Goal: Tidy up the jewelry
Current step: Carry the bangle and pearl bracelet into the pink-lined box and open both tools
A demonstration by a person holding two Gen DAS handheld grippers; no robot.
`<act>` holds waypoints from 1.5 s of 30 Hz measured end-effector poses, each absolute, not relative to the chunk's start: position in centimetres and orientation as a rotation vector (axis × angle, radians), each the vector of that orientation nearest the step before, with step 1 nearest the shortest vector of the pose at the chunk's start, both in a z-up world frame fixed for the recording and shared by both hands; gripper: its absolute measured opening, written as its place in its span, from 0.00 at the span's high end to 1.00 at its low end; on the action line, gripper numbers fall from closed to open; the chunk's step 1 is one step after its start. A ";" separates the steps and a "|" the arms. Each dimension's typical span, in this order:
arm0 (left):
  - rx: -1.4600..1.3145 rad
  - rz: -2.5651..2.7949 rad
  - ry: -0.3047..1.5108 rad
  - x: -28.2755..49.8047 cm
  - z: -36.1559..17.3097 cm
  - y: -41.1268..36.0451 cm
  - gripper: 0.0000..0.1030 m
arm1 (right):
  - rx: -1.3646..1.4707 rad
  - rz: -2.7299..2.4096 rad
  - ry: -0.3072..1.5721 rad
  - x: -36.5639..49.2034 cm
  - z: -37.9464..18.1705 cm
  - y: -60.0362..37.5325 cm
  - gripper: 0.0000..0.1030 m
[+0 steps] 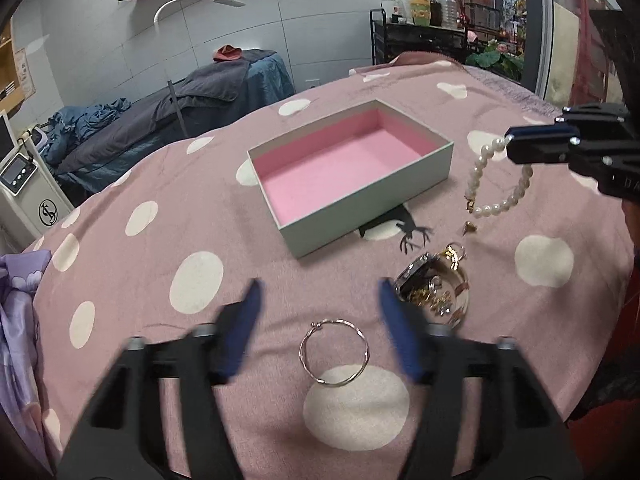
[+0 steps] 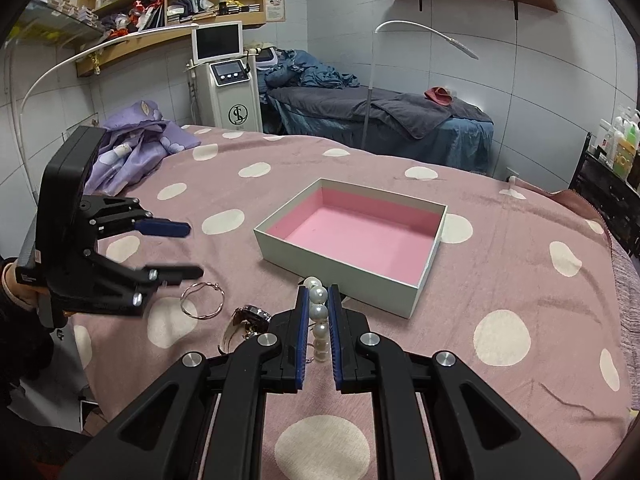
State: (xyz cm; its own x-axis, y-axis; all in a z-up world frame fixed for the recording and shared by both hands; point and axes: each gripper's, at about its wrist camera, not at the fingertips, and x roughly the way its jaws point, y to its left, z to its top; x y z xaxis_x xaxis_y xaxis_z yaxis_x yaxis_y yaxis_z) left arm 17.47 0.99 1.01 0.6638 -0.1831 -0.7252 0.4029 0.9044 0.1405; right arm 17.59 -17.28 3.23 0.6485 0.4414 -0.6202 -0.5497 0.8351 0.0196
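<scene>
An open grey box with a pink lining [image 1: 412, 172] [image 2: 344, 272] sits empty on the pink spotted bedspread. My right gripper [image 2: 319, 294] [image 1: 510, 142] is shut on a pearl bracelet [image 1: 486, 190] [image 2: 319, 312] and holds it in the air to the right of the box. My left gripper [image 1: 318, 294] [image 2: 192, 250] is open and empty above a thin metal hoop [image 1: 334, 352] [image 2: 201, 300] that lies on the cloth. A small shiny dish with a watch and several small pieces [image 1: 434, 288] [image 2: 250, 320] sits near the hoop.
A small gold piece [image 1: 469, 227] lies on the cloth below the hanging pearls. A black deer-shaped cutout [image 1: 414, 236] pokes out from under the box. Crumpled purple fabric [image 2: 132, 140] lies at the bed's far corner. A white machine [image 2: 228, 84] stands beyond it.
</scene>
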 end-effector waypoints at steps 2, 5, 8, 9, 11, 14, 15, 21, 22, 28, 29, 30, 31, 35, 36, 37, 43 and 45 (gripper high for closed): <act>0.296 -0.350 0.807 17.0 -0.2 1.1 0.18 | -0.172 0.567 0.661 17.7 3.0 -17.3 0.91; 0.342 -0.322 0.857 17.1 -2.5 1.0 0.18 | -0.170 0.568 0.659 17.6 3.0 -17.3 0.91; 0.357 -0.316 0.909 17.5 -4.8 1.0 0.21 | -0.171 0.570 0.653 17.6 3.3 -17.1 0.91; 0.341 -0.328 0.913 17.6 -5.1 1.0 0.24 | -0.172 0.570 0.652 17.6 3.3 -17.1 0.91; 0.272 -0.362 0.920 17.8 -5.1 1.4 0.51 | -0.169 0.572 0.652 17.7 3.4 -17.1 0.91; 0.278 -0.341 0.913 17.9 -4.8 1.3 0.51 | -0.157 0.578 0.656 17.9 3.6 -17.1 0.91; 0.290 -0.339 0.907 17.9 -4.6 1.1 0.51 | -0.153 0.581 0.658 18.0 3.6 -17.1 0.91; 0.257 -0.346 0.810 18.4 -1.1 1.2 0.51 | -0.123 0.615 0.664 18.9 4.2 -17.2 0.91; 0.251 -0.347 0.794 18.8 -0.3 1.1 0.51 | -0.111 0.620 0.667 19.3 4.4 -17.2 0.91; 0.264 -0.349 0.746 22.6 2.6 -0.6 0.51 | -0.032 0.626 0.679 23.4 6.2 -17.3 0.91; 0.262 -0.349 0.745 23.4 2.9 -0.7 0.51 | -0.033 0.620 0.682 24.3 6.5 -17.2 0.91; 0.258 -0.349 0.747 24.4 3.2 -1.1 0.51 | -0.039 0.604 0.680 25.1 6.6 -17.1 0.91; 0.258 -0.355 0.760 25.3 3.3 -1.3 0.51 | -0.043 0.589 0.680 25.9 6.6 -16.9 0.91; 0.267 -0.355 0.837 29.5 2.2 -2.9 0.51 | -0.027 0.541 0.734 29.7 5.4 -16.4 0.91; 0.270 -0.348 0.853 30.5 1.8 -3.2 0.51 | -0.024 0.532 0.748 30.5 5.1 -16.3 0.91; 0.271 -0.339 0.866 31.5 1.4 -3.4 0.51 | -0.013 0.516 0.762 31.3 4.6 -16.2 0.91; 0.228 -0.359 0.948 34.9 -1.0 -4.6 0.51 | 0.047 0.484 0.863 35.0 1.8 -15.8 0.91; 0.248 -0.350 0.960 35.3 -1.7 -5.1 0.51 | 0.037 0.455 0.889 35.7 0.9 -15.7 0.91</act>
